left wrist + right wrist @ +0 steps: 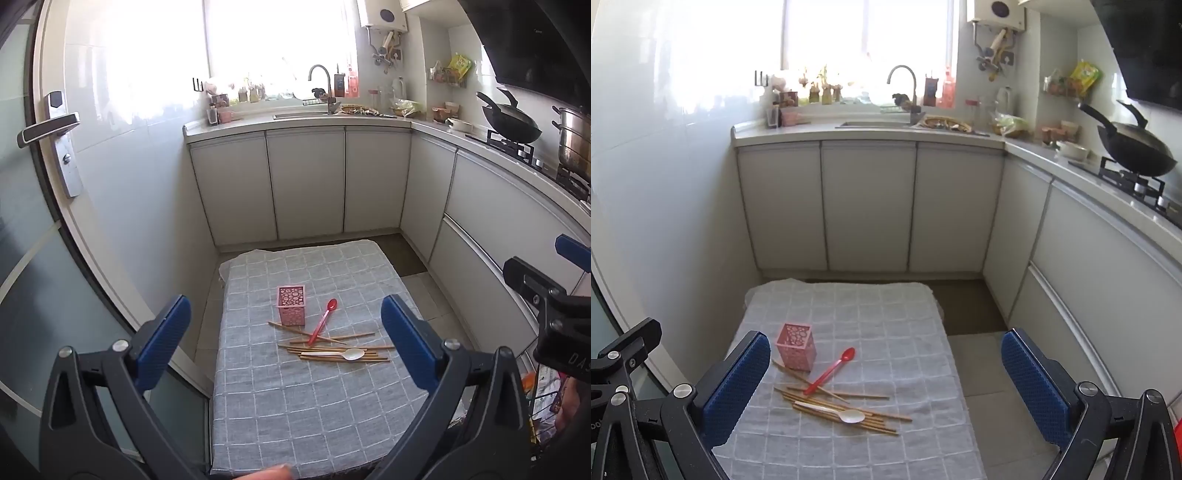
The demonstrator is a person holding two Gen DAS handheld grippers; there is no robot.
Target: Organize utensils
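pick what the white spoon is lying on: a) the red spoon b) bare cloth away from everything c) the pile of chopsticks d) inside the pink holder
c: the white spoon rests across the chopsticks on the cloth, apart from the pink holder and the red spoon.

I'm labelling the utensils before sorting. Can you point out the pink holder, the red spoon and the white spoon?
pink holder (291, 307), left wrist view, on its front wall.
red spoon (322, 323), left wrist view, on the middle of its handle.
white spoon (854, 416), right wrist view, on its bowl.
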